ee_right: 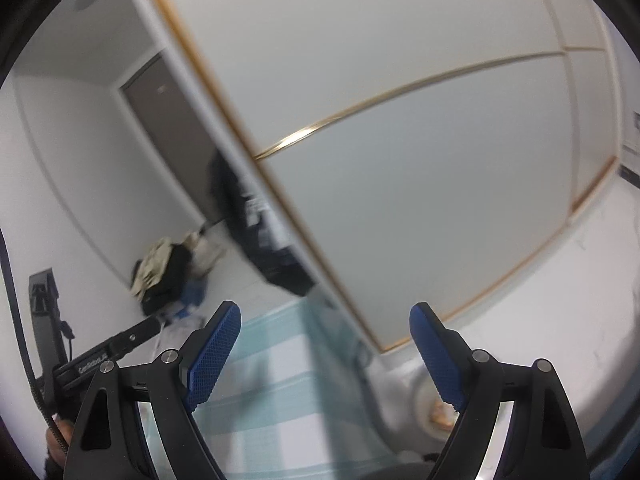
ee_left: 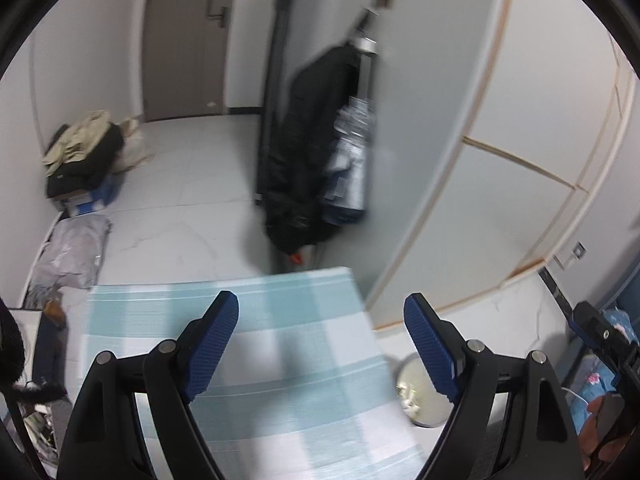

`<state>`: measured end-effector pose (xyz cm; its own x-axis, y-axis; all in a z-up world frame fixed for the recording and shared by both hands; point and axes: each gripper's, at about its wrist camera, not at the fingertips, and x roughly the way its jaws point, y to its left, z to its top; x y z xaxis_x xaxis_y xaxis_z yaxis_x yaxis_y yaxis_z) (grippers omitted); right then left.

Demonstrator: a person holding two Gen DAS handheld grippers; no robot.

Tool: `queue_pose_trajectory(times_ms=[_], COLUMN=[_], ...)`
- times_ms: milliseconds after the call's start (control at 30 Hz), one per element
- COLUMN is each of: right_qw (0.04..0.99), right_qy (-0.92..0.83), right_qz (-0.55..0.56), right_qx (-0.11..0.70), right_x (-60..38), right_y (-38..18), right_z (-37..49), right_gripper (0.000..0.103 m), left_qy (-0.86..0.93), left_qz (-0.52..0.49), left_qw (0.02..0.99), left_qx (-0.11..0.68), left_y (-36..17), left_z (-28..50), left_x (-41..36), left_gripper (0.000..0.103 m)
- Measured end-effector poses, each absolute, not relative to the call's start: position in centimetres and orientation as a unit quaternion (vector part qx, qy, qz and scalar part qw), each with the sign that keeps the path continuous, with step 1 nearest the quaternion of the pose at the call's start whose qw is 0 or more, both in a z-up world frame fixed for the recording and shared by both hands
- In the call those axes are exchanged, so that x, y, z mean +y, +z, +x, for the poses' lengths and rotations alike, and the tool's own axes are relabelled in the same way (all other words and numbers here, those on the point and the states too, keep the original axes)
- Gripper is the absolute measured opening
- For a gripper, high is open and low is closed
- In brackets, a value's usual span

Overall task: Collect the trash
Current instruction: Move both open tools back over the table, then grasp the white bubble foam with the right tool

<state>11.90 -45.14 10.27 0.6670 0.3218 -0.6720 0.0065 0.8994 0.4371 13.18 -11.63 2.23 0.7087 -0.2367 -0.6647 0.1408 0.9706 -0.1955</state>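
Trash [ee_left: 408, 394]: small pale scraps, seen only inside the round bin [ee_left: 430, 420] standing on the floor just beside the corner of the bed; too blurred to name piece by piece. Going by size: white wardrobe doors [ee_left: 516, 128] with thin gold trim filling the right of both views; bed with teal-and-white checked cover [ee_left: 280, 360] directly below both claws; black coat [ee_left: 304, 152] hanging near the wardrobe edge; heap of clothes and bags [ee_left: 84, 156] by the far wall, well apart from the bin. Left claw [ee_left: 321, 354] spread wide, nothing between the blue pads. Right claw [ee_right: 325, 356] likewise spread and empty, above the bed corner. Scraps judged light, soft, crumpled, likely to slip or scatter if pinched loosely; best pinched across the bulkiest fold. Bin itself probably light and stiff, best taken by the rim.
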Motion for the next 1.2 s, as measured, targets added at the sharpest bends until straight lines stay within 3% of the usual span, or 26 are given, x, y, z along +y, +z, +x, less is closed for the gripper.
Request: queue_pose_trajectory(times_ms=[467,867,1200], right_qw=[0.864,0.789,0.733], right_qy=[0.202,0.241,0.249], right_qz=[0.129,0.101,0.129], right_qx=[0.443,0.555,0.62], right_x=[-28.0,-17.0,-11.1], right_y=[6.6,-1.9,-7.3], right_z=[13.0,15.7,17.8], right_gripper=[0.087,0.086,0.066], left_qy=[-0.028,-0.021,0.002], left_qz=[-0.09,-0.151,-0.197], left_qw=[0.927,0.904,0.895], left_qx=[0.362,0.4,0.401], left_y=[0.5,-3.1,-3.8], left_z=[12.0,14.7,14.8], left_x=[-0.4,5.8,9.5], left_gripper=[0.083,0.083,0.083])
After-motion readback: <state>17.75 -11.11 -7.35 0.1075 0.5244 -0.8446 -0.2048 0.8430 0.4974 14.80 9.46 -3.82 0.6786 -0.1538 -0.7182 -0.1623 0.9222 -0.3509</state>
